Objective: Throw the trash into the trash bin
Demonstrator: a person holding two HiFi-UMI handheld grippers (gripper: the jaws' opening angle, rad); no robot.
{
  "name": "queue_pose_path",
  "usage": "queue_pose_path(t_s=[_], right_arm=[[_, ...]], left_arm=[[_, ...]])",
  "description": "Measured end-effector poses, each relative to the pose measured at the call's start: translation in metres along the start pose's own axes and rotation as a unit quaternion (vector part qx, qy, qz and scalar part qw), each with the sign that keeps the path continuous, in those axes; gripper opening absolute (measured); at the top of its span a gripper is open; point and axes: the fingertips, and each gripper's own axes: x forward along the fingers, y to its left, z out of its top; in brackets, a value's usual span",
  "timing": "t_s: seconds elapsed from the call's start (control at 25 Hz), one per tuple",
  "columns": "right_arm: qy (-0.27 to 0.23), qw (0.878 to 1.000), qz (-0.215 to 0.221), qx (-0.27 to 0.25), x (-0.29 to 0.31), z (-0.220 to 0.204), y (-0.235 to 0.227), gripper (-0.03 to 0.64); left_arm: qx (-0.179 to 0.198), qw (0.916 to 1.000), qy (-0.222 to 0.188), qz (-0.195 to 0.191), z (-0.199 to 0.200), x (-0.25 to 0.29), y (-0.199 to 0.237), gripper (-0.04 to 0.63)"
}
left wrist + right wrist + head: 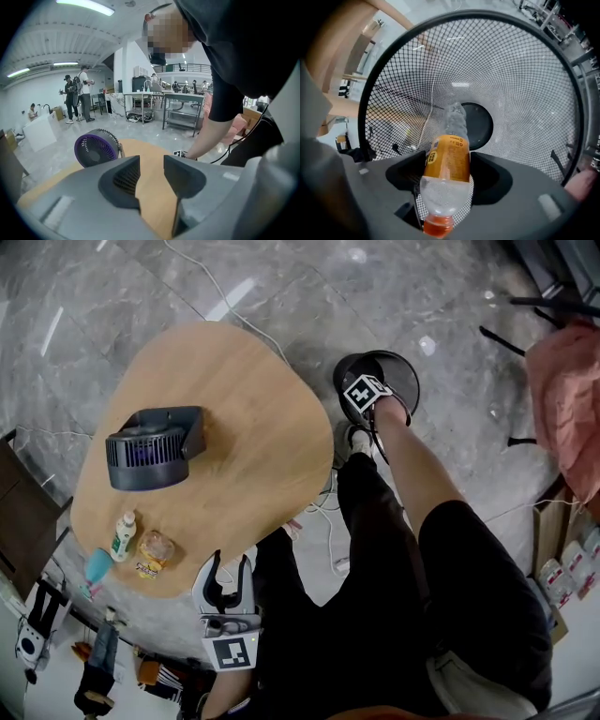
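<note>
My right gripper (367, 395) hangs over the round black mesh trash bin (401, 371) on the floor beside the table. In the right gripper view it (447, 171) is shut on a clear plastic bottle (449, 157) with an orange label and orange cap, and the bottle's base points down into the bin (525, 93). My left gripper (230, 589) sits at the near edge of the wooden table (244, 409), open (150, 164) with nothing between its jaws. At the table's left end lie a small green-labelled bottle (122, 535), a snack bag (155, 547) and a blue cup (97, 566).
A dark desk fan (150, 446) stands on the table, with its purple front (96, 149) facing the left gripper. White cables (328, 521) trail on the floor between table and bin. A pink cloth (567, 399) hangs at the right. Two people (77, 96) stand far off.
</note>
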Motion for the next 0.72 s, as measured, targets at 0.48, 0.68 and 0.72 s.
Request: queue_pose_path(t_s=[0.48,0.68,0.72], right_arm=[[-0.079,0.996,-0.044,0.013,-0.03,-0.005,0.001,0.38],[-0.228,0.97,-0.055,0.058,-0.114,-0.007,0.029,0.387],[-0.268,0.96,-0.061,0.053,-0.139,-0.008,0.042,0.387]], left_arm=[[-0.008,0.9998,-0.006,-0.017,-0.008,-0.005,0.014,0.16],[0.007,0.9997,-0.02,-0.014,0.0,-0.022,0.022,0.16],[0.012,0.9996,-0.024,-0.013,0.001,-0.026,0.025,0.16]])
